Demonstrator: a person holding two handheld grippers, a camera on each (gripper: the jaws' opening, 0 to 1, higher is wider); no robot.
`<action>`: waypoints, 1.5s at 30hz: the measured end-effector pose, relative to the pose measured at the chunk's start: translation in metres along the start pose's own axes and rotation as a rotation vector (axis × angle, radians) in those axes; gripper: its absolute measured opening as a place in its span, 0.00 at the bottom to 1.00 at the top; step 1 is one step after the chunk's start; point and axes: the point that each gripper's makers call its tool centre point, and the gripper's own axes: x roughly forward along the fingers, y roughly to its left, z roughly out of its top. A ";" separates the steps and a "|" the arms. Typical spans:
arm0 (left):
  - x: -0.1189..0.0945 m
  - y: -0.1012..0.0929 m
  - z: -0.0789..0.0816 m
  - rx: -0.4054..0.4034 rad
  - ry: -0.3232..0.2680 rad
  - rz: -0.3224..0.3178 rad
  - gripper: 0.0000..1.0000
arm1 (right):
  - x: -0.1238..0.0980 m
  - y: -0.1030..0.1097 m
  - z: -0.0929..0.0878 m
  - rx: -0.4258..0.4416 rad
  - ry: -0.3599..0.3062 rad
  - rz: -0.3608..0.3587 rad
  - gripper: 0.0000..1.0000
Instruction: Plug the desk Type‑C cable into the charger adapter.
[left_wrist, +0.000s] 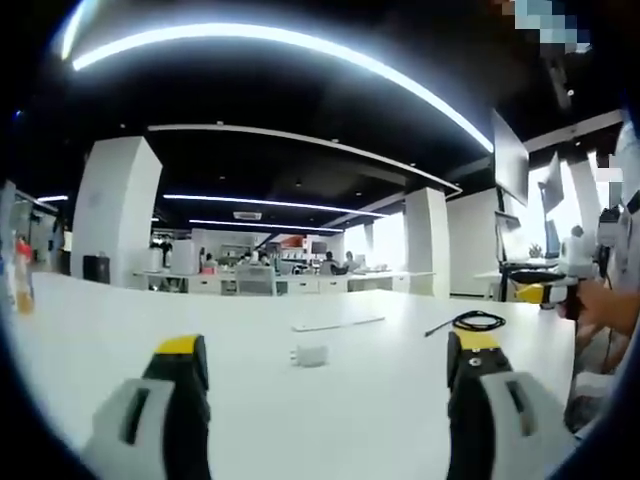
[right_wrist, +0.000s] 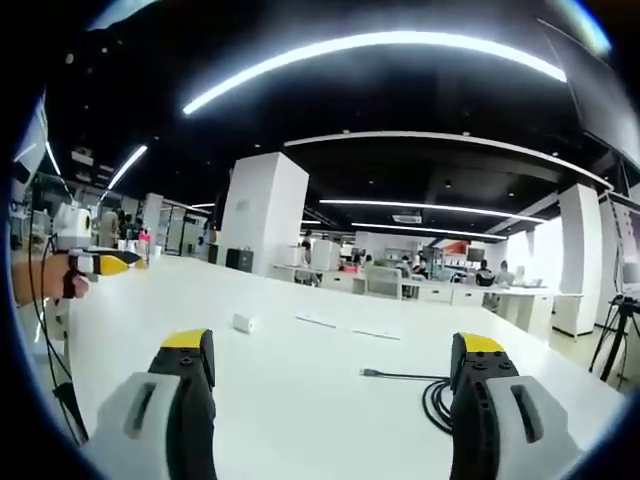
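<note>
Charger adapter (left_wrist: 311, 356): small white block, lay on the white desk (left_wrist: 250, 400) by itself, touching nothing. In the right gripper view it sat toward the left of the desk (right_wrist: 243, 323). Type-C cable (left_wrist: 477, 321): black, loosely coiled, lay on the desk well apart from the adapter. One end ran straight out of the coil (right_wrist: 436, 400), its plug (right_wrist: 369, 372) free (unplugged) and pointing toward the adapter's side.
</note>
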 end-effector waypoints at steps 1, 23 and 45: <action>0.001 0.000 0.001 0.004 0.000 -0.001 1.00 | 0.000 0.000 0.000 0.001 0.000 0.001 1.00; 0.060 -0.005 -0.008 0.136 0.054 -0.132 0.94 | 0.001 -0.004 -0.011 0.019 0.018 0.004 1.00; 0.144 0.001 -0.032 0.243 0.220 -0.406 0.61 | 0.000 -0.005 -0.022 0.036 0.030 0.013 1.00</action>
